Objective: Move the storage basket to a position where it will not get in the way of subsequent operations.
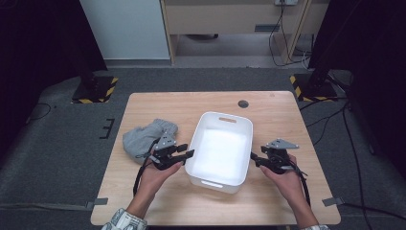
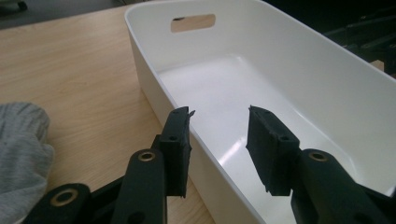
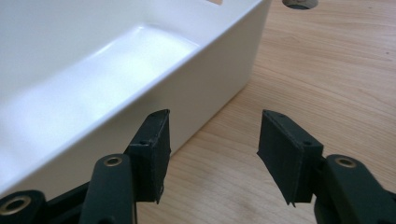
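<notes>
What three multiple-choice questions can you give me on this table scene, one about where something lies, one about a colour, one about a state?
1. Where does the grey cloth lie?
A. inside the bin
B. on the table, on the left gripper's side of the bin
C. on the floor

2. What colour is the bin?
A. white
B. blue
C. black

3. How does the left gripper stand?
A. shut on the cloth
B. shut on nothing
C. open, one jaw on each side of the bin's wall

Key: 1 B, the high view shows the cloth bunched on the wood beside the bin; 2 A, it is white in every view; 3 C, the left gripper view shows the jaws apart astride the rim.
</notes>
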A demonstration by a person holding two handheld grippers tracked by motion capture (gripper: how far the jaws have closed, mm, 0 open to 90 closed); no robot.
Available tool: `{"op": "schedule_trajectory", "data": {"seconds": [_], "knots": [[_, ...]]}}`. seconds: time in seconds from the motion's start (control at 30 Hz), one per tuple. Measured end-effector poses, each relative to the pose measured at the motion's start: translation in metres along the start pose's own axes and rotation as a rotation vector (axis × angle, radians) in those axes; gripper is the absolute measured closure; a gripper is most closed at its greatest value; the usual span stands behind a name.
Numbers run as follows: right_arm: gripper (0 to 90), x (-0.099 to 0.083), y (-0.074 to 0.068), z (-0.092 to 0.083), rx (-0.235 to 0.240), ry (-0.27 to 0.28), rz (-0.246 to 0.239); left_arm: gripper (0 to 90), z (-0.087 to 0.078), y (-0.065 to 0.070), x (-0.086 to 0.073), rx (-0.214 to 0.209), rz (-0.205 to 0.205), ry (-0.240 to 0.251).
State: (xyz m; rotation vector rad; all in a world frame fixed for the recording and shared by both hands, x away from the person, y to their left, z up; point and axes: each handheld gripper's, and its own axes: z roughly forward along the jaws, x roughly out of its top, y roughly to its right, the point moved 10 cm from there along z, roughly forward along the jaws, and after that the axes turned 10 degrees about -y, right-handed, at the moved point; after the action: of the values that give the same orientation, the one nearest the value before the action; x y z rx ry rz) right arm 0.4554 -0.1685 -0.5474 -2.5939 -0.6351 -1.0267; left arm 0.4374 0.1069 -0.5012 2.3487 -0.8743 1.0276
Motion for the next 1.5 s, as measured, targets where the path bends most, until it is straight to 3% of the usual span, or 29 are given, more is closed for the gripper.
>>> {"op": "schedule_trajectory", "data": {"seconds": [0.17,0.47,0.6,0.87,0.97,1.27,1.5], "knots": [[43.4,0.001,0.000,-0.004,-0.004,0.005,-0.001,58.0,-0.004,-0.017,-0.005,0.067,0.004,-0.017],[44.1,0.005,0.003,-0.014,-0.006,0.028,0.022,55.1,0.007,-0.028,-0.024,0.085,-0.001,-0.076],[46.7,0.011,0.002,-0.021,0.002,0.059,0.023,54.6,0.011,-0.026,-0.028,0.090,0.023,-0.104],[46.5,0.020,-0.006,-0.033,-0.021,0.077,-0.002,53.4,0.013,-0.023,-0.032,0.073,0.016,-0.107],[44.2,0.022,-0.003,-0.039,-0.051,0.091,0.017,53.7,0.015,-0.022,-0.033,0.069,0.011,-0.114],[39.0,0.025,-0.002,-0.038,-0.032,0.082,0.037,54.6,0.021,-0.019,-0.037,0.072,0.014,-0.137],[39.8,0.034,0.000,-0.051,-0.030,0.118,0.056,55.2,0.030,-0.006,-0.036,0.064,0.041,-0.146]]}}
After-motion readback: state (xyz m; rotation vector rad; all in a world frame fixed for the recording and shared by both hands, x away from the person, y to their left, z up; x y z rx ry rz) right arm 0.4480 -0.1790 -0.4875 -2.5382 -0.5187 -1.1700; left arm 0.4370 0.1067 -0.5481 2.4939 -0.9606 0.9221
